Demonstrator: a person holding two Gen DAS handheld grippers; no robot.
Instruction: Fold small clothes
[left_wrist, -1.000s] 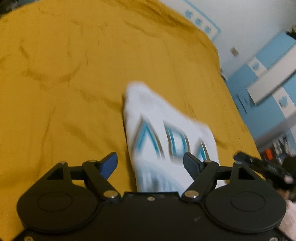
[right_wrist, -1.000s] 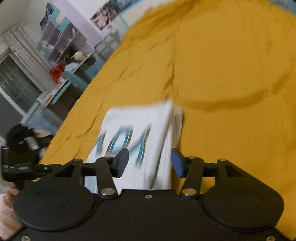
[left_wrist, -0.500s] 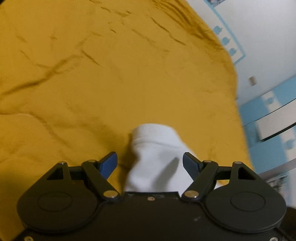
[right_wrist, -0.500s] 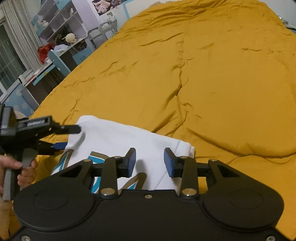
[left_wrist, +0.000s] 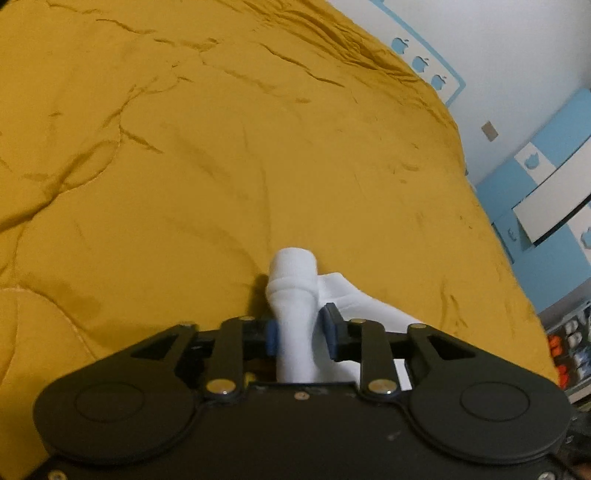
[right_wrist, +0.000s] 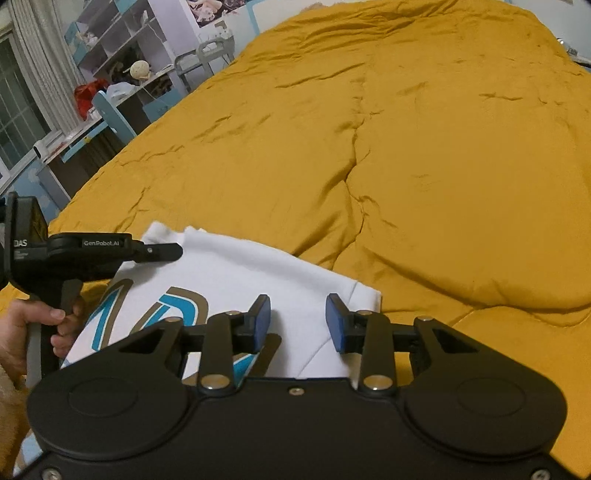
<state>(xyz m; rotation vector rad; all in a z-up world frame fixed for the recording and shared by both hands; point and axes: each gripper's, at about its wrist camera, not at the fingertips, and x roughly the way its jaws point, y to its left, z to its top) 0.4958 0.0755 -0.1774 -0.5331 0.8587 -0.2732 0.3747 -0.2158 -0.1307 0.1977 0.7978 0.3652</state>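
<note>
Evidently folding has barely begun: the white garment (right_wrist: 236, 280) lies on the yellow bedspread (right_wrist: 424, 166), left gripper (left_wrist: 300, 334) just clamped on its bunched edge, right gripper (right_wrist: 297, 320) seemingly still unclamped.

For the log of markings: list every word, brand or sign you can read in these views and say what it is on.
"GenRobot.AI": on the side of the left gripper, right wrist view.
"DAS": on the same gripper's black body; letters before it are cut off.
Big teal and brown print on the white shirt: partly hidden, not readable.
Blue apple shapes on the wall border: signs, no words.
Poster: too blurred.
</note>
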